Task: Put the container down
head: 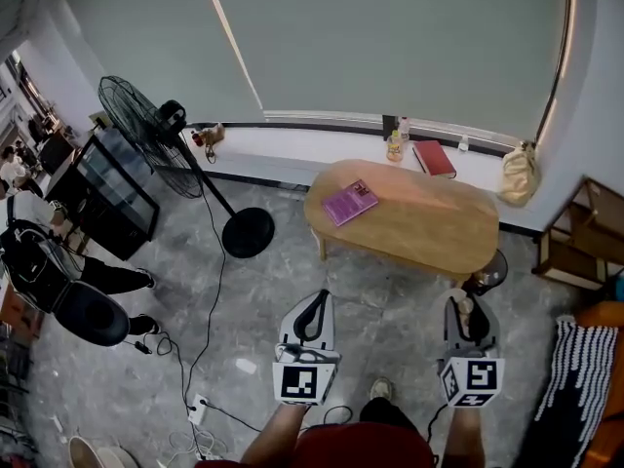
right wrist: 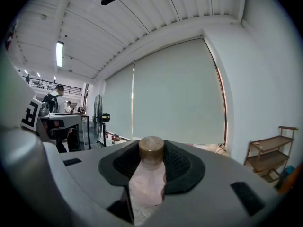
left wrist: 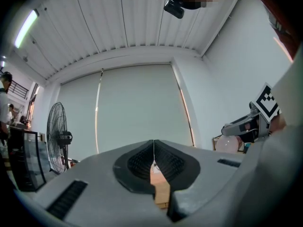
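Note:
My right gripper (right wrist: 151, 161) is shut on the container (right wrist: 147, 186), a pale pink translucent bottle with a brown cap (right wrist: 151, 149) that sticks up between the black pads. In the head view the right gripper (head: 468, 312) hangs over the grey floor, short of the oval wooden table (head: 429, 227). My left gripper (head: 313, 307) is beside it to the left, also over the floor. In the left gripper view the left gripper (left wrist: 153, 161) has its pads together at the tips with nothing between them, and the right gripper shows at the right edge.
A purple book (head: 350, 202) lies on the table's left end. On the window sill behind are a red book (head: 434, 158), a small bottle (head: 395, 145) and a tan bag (head: 519, 174). A standing fan (head: 146, 125), a seated person (head: 49, 261), floor cables (head: 195, 398) and a wooden shelf (head: 575, 237) surround the area.

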### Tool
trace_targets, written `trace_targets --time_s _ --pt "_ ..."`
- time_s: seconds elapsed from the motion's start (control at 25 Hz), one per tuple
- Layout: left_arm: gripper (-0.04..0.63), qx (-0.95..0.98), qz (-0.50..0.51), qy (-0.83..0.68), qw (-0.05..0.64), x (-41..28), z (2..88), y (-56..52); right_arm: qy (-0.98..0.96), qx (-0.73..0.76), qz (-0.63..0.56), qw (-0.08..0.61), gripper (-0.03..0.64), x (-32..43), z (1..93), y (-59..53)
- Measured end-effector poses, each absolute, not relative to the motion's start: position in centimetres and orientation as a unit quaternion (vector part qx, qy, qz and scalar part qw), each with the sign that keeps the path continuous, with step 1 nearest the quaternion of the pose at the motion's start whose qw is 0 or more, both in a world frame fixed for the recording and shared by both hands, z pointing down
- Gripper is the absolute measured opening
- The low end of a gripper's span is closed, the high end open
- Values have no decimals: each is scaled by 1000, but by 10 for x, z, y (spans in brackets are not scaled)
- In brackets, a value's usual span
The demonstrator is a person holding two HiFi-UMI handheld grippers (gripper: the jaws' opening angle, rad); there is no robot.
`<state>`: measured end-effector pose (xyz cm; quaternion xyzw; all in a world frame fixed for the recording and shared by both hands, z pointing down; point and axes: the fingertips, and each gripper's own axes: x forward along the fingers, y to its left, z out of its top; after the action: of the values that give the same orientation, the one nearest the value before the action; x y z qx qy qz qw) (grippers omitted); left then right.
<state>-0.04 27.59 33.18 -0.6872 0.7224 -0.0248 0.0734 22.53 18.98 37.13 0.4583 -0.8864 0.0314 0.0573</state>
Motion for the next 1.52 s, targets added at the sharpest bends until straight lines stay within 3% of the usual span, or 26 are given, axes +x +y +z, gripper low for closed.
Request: trace_targets --time_s 0.76,1.52 --pt "9 -665 -22 743 76 -27 340 200 -900 432 23 56 138 195 375 101" --pt "9 -662 -8 747 53 -195 364 92 -901 424 24 91 139 22 392 -2"
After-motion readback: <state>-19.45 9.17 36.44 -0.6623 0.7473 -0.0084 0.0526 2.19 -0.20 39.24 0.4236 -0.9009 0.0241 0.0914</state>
